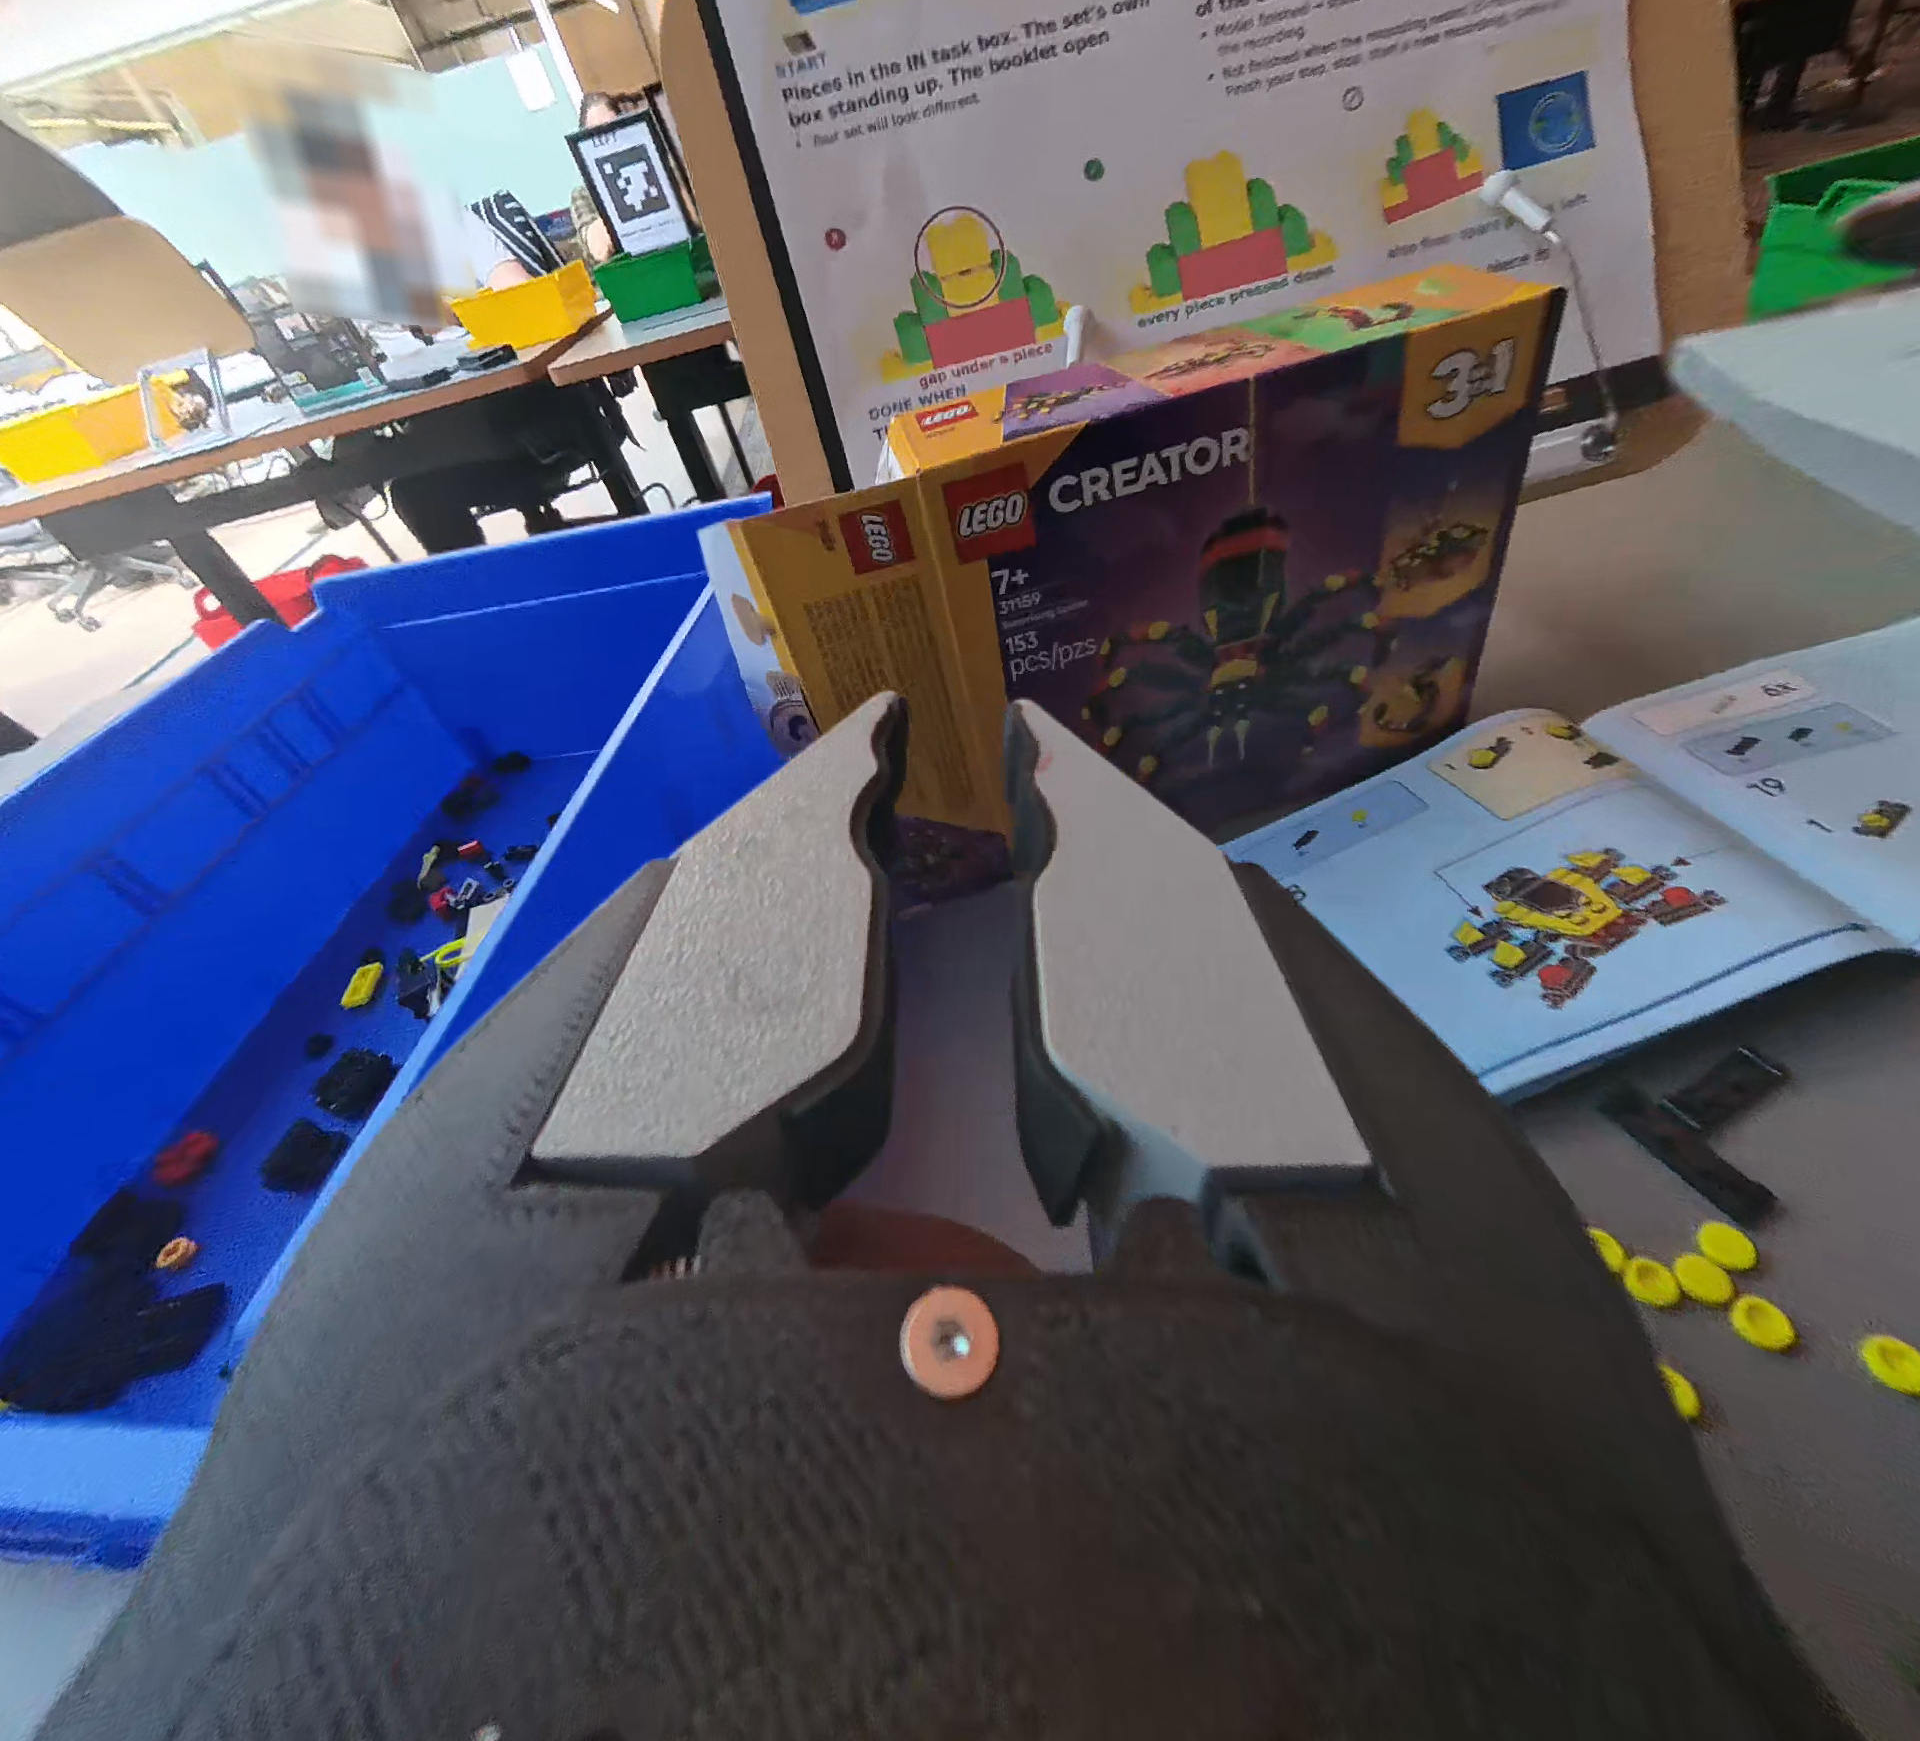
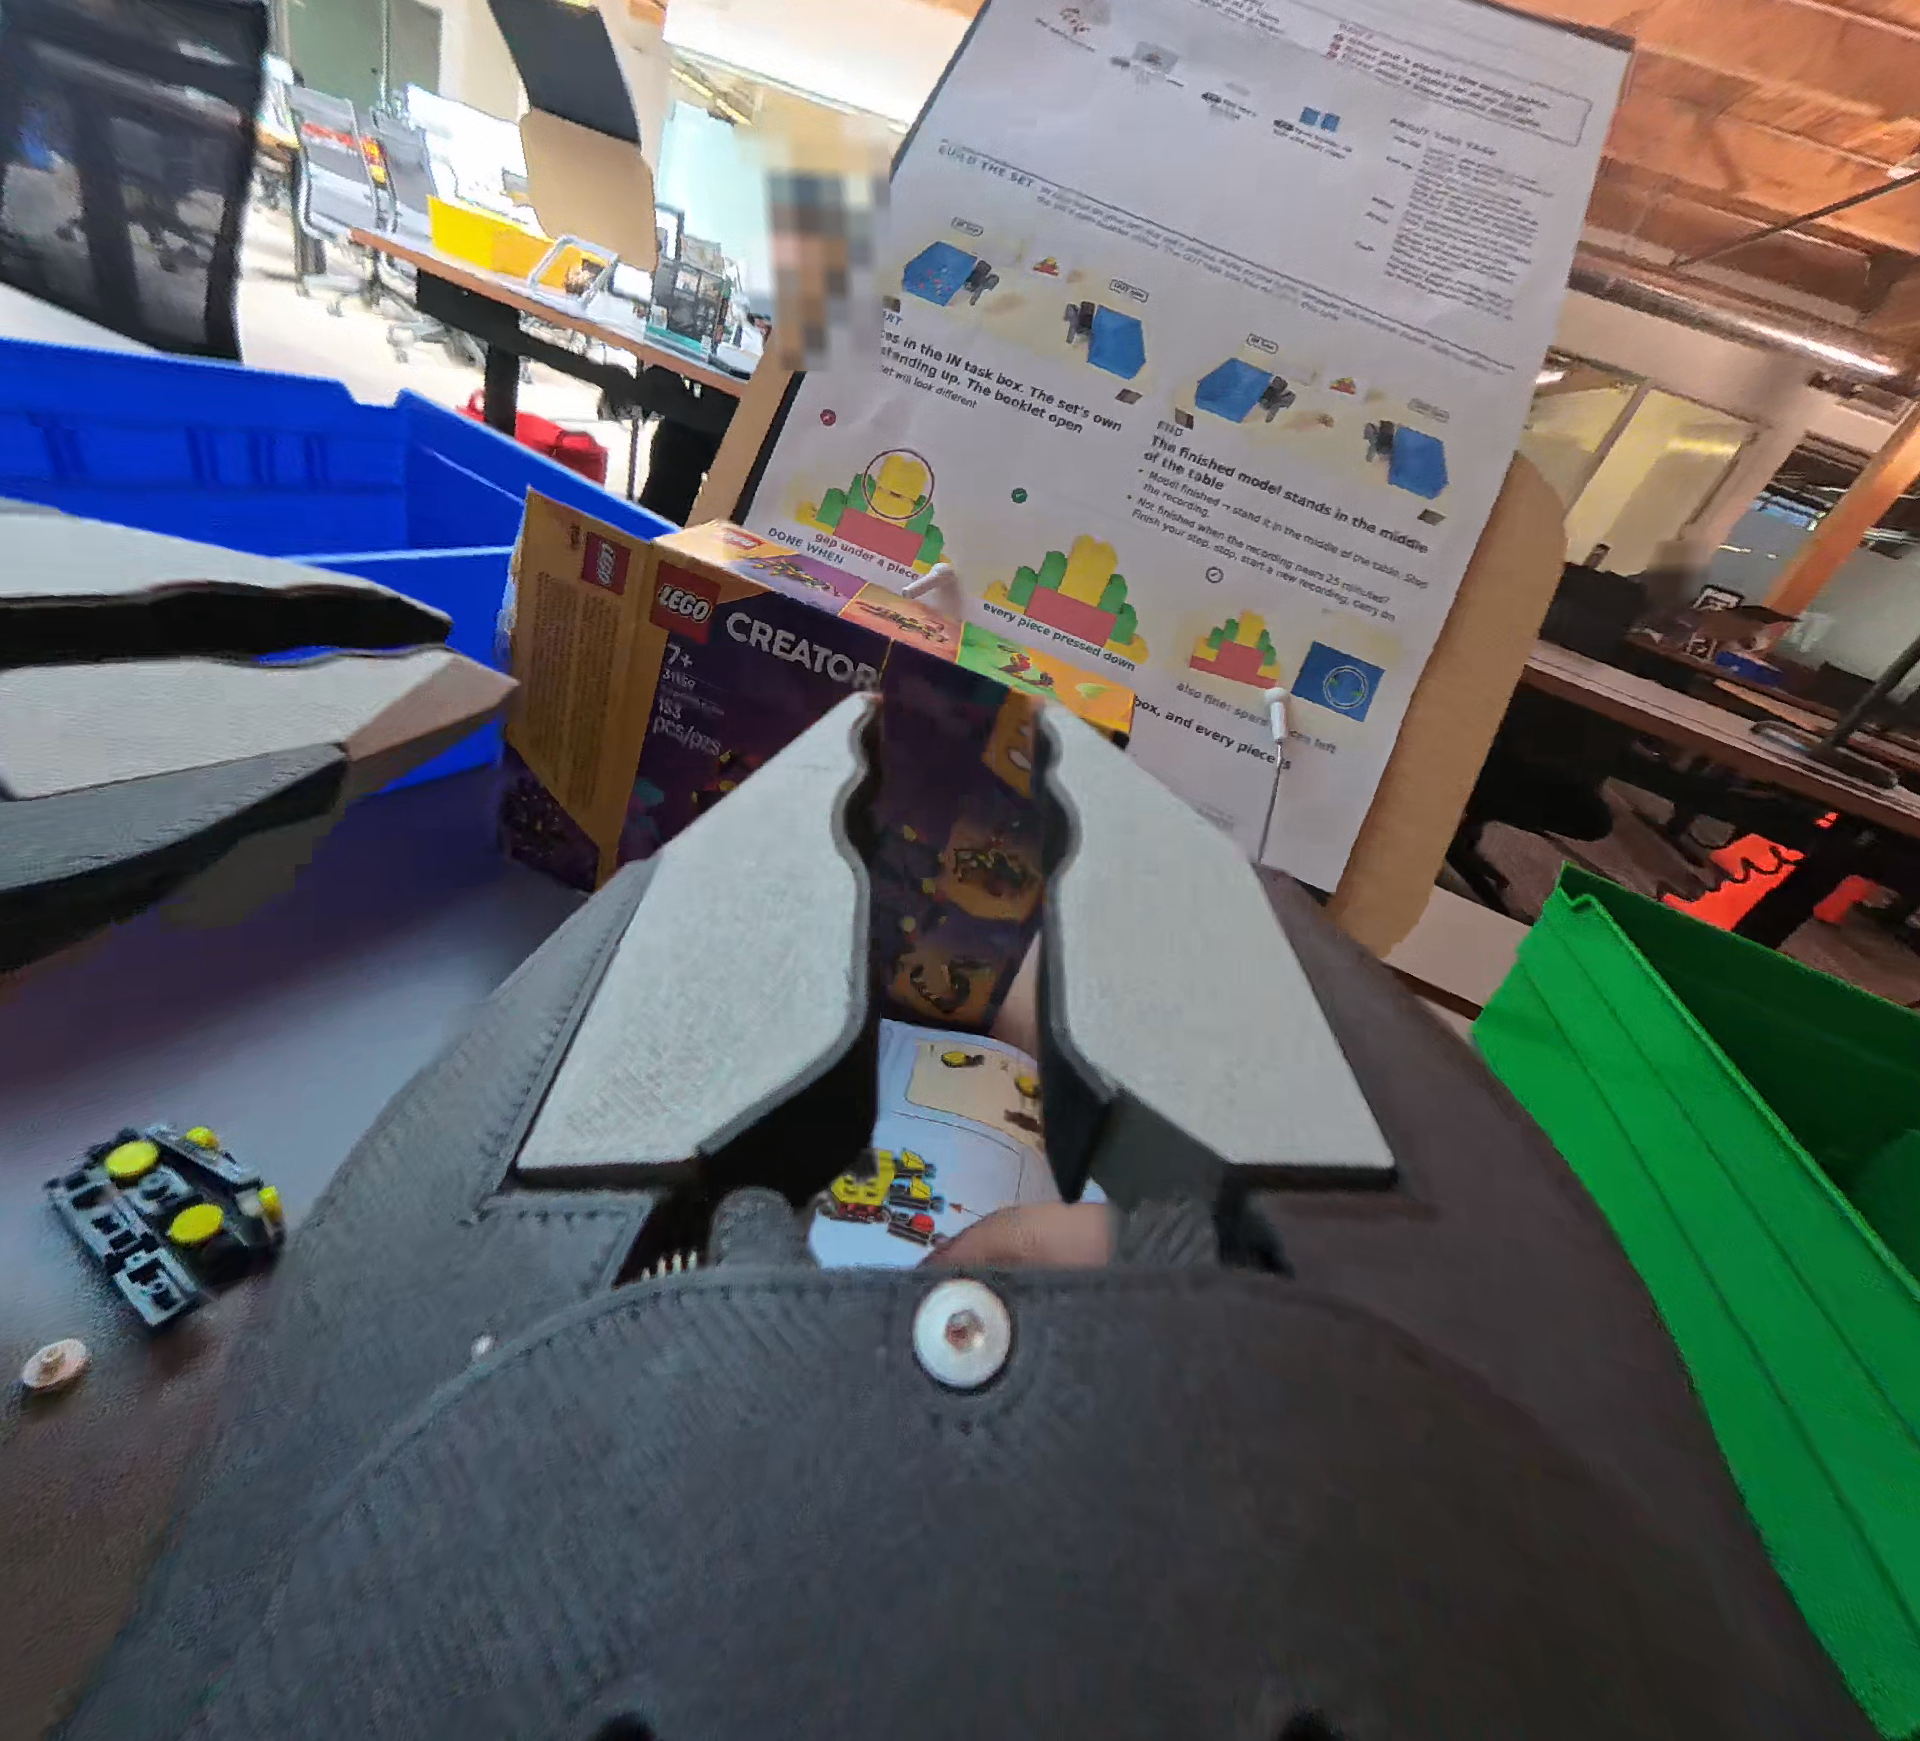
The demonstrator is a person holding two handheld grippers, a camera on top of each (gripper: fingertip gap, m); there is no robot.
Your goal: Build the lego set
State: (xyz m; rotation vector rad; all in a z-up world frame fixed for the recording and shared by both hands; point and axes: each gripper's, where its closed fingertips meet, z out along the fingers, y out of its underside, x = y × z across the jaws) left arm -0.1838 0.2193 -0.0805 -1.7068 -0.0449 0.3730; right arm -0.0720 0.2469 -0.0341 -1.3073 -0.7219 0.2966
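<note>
Both tools are ridged black printed plastic with flat, grainy grey pads and wavy tips. The left gripper [image 1: 951,735] and the right gripper [image 2: 956,730] each stand slightly apart, holding nothing. The glossy cardboard set box [image 1: 1236,590] stands upright beside the smooth blue plastic bin [image 1: 312,756], with the open paper booklet [image 1: 1621,870] lying flat at its right. Only the left wrist view shows loose bricks [image 1: 358,985] inside the bin and yellow round studs [image 1: 1704,1276] on the grey table [image 1: 1662,548]. Only the right wrist view shows the small black-and-yellow partial build [image 2: 166,1213] on the table and the green bin [image 2: 1714,1120].
</note>
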